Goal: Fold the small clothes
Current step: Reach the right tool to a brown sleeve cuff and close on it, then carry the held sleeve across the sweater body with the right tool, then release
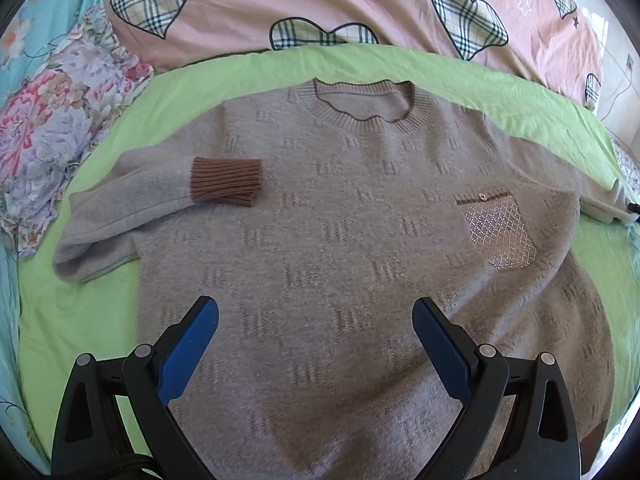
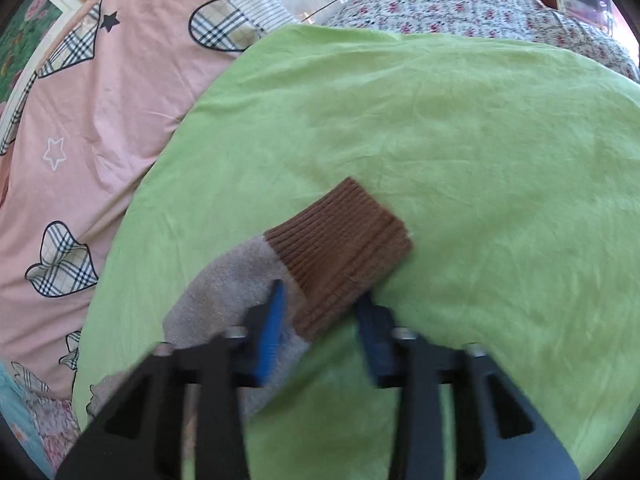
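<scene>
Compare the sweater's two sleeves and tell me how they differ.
The folded sleeve is doubled back, its brown cuff resting on the chest of the sweater. The outstretched sleeve reaches out over the green sheet. Nothing holds the folded sleeve, while the right gripper grips the outstretched sleeve near its end. Both are grey-beige knit ending in ribbed brown.

Sweater (image 1: 340, 220) lies on sheet (image 1: 100, 312), quilt (image 1: 320, 0) behind.
</scene>
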`<state>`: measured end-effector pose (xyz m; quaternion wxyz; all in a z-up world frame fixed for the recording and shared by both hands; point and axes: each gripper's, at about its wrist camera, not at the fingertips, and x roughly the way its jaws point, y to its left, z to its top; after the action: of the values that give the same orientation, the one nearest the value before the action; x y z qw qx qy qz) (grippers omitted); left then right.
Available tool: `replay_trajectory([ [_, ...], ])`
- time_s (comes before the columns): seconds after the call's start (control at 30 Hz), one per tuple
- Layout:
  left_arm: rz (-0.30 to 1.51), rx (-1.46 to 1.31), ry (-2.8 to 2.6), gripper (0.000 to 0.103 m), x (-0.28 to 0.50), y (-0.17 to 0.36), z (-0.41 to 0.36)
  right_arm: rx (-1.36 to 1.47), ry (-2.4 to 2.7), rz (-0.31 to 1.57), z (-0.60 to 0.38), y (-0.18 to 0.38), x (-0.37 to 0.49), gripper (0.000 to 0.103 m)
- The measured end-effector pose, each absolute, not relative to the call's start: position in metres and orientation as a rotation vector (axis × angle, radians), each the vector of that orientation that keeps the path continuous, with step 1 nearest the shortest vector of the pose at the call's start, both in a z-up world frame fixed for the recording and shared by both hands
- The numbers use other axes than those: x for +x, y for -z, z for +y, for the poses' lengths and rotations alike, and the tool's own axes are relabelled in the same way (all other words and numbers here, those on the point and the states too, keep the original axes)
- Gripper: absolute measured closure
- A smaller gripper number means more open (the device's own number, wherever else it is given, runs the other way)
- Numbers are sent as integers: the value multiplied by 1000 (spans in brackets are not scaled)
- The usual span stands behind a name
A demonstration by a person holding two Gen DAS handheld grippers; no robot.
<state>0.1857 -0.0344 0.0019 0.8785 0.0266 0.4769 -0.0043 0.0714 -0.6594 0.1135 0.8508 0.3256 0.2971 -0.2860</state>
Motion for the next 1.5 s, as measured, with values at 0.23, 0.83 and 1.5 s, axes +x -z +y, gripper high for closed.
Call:
replay_trajectory([
  [0.23,1005,7,26,5,185,5,-25,501,375,628,-554,-142,110,94],
  [0.83,1010,-198,78,5,175,10,49,500,-449,965,-166,-39,265,94],
  [1.5,1005,-358,170,11,284,42,61,513,-495,940,-149,-39,219,39],
])
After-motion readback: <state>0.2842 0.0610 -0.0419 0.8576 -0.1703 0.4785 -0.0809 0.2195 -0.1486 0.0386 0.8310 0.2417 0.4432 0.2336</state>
